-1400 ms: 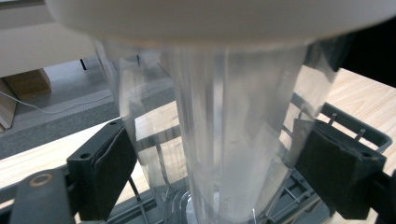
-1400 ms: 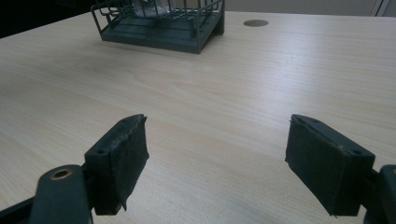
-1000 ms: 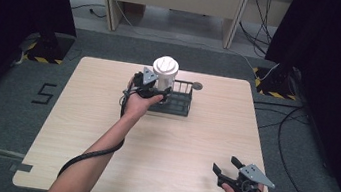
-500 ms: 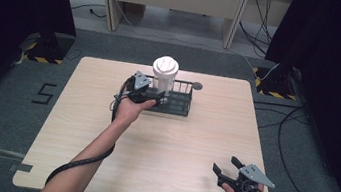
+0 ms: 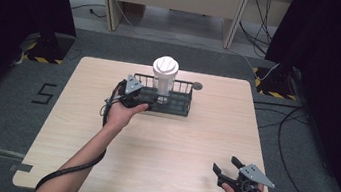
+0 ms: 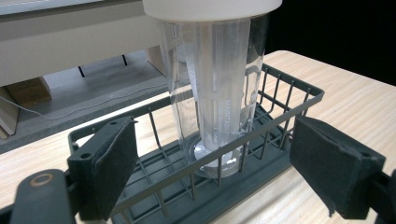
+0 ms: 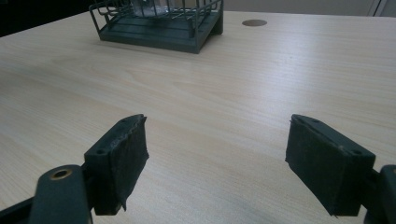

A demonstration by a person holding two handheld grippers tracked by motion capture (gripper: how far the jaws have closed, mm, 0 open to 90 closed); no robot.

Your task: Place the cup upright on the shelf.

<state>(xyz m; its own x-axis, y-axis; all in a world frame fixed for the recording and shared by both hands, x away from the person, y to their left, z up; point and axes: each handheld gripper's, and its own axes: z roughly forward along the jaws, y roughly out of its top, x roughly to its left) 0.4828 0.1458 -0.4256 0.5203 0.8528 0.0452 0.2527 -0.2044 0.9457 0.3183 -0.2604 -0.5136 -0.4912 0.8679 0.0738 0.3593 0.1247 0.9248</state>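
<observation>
The clear tumbler (image 5: 164, 77) with a white lid stands upright inside the dark wire basket (image 5: 180, 105). The left gripper (image 6: 212, 175), jaws apart, sits at the basket's left end; whether it touches the wire is unclear. The right gripper (image 5: 227, 169), jaws apart, rests well apart from the basket. The right gripper view cuts off the tumbler's top.

Left tongs (image 6: 219, 163) spread wide before wire basket (image 6: 280, 109); clear white-lidded tumbler (image 6: 217, 93) upright inside
</observation>
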